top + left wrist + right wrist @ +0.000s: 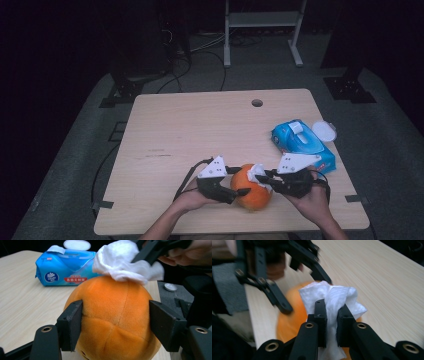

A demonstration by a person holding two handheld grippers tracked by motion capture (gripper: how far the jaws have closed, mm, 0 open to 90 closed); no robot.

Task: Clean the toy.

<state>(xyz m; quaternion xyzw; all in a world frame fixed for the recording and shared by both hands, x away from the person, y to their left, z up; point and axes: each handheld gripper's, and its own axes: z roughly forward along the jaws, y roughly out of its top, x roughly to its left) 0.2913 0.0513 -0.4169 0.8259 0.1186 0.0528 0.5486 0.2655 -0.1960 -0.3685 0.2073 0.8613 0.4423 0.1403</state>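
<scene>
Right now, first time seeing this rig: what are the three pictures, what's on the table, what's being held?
No robot arm here: a person holds a hand-held gripper with two black jaws in each hand. The high view looks down on the wooden table from above the person's side. The other two pictures come from cameras riding on each gripper, looking along its own jaws.

On the table lie an orange plush ball and, beyond it, a blue pack of wet wipes with its lid flipped open.

The left gripper has its jaws on either side of the ball, steadying it; whether the pads press I cannot tell for sure. The right gripper is shut on a crumpled white wipe, which rests on top of the ball, apparently to clean it.
</scene>
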